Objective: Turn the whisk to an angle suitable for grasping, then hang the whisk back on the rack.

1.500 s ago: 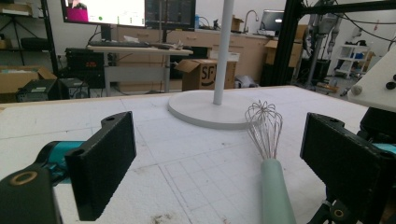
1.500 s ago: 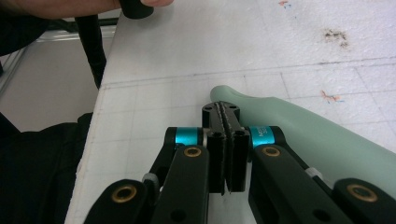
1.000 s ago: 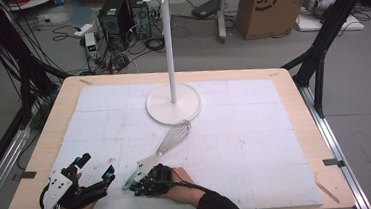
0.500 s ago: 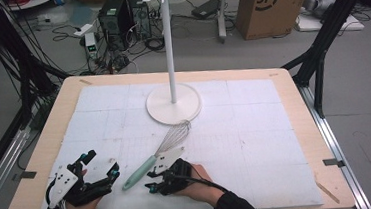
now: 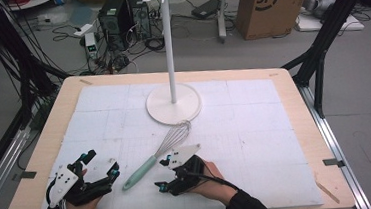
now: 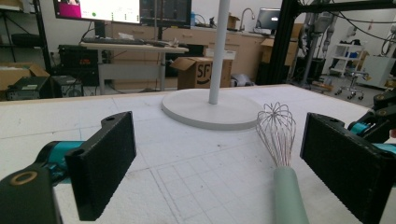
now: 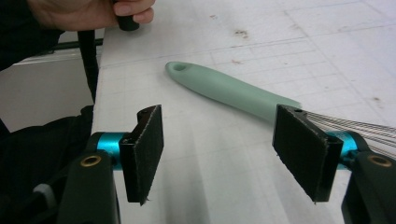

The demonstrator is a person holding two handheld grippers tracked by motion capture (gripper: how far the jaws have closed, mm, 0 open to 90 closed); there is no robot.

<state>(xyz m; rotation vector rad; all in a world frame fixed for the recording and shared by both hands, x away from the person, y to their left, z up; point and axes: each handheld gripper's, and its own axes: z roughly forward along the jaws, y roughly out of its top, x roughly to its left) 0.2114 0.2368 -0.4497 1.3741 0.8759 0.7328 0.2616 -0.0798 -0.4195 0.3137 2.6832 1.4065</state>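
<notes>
A whisk with a pale green handle and a wire head lies flat on the white mat, its head pointing at the white stand's round base. My left gripper rests open at the near left, just left of the handle's end. My right gripper is open just right of the handle and points left at it. In the left gripper view the whisk lies between the wide-apart jaws of the left gripper, close to the right one. In the right gripper view the handle lies just beyond the right gripper.
A tall white pole with hooks at its top rises from the round base at the mat's far middle. The wooden table edge runs close by the left hand. A hand shows at the top left of the right gripper view.
The right gripper has let go of the whisk handle and drawn back to the right; the whisk now lies flat on the mat. The left gripper has shifted slightly toward it.
</notes>
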